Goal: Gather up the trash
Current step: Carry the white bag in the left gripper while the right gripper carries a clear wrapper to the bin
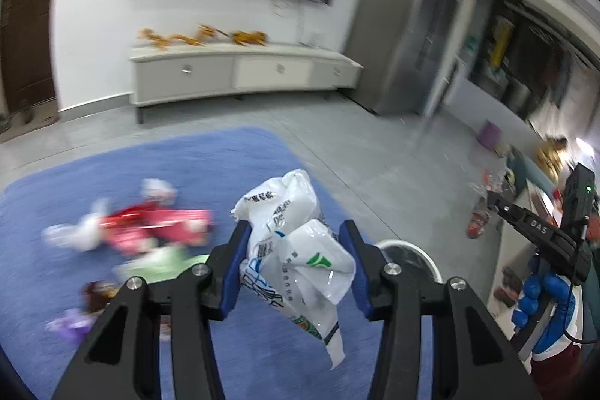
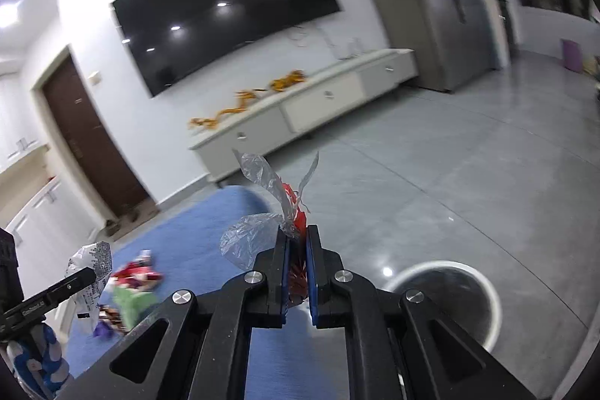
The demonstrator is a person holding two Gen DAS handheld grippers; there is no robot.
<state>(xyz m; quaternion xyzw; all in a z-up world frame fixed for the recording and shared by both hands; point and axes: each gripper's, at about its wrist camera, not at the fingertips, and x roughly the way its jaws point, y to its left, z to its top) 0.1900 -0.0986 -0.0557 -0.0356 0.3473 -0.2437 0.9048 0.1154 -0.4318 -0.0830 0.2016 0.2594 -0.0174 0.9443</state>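
A blue rug (image 1: pixel 112 182) fills the lower left of the left wrist frame, with a blurred litter pile (image 1: pixel 142 231) of red, white and green wrappers on it. A white-rimmed bin (image 2: pixel 450 298) stands at lower right of the right wrist frame. The left gripper (image 1: pixel 296 250) has its fingers clamped on a crumpled white plastic bag (image 1: pixel 296 250), centre frame. The right gripper (image 2: pixel 298 250), fingers nearly together, pinches a red-and-clear wrapper (image 2: pixel 288 201). Both pieces look light, soft and slippery; gripping bunched folds should hold best.
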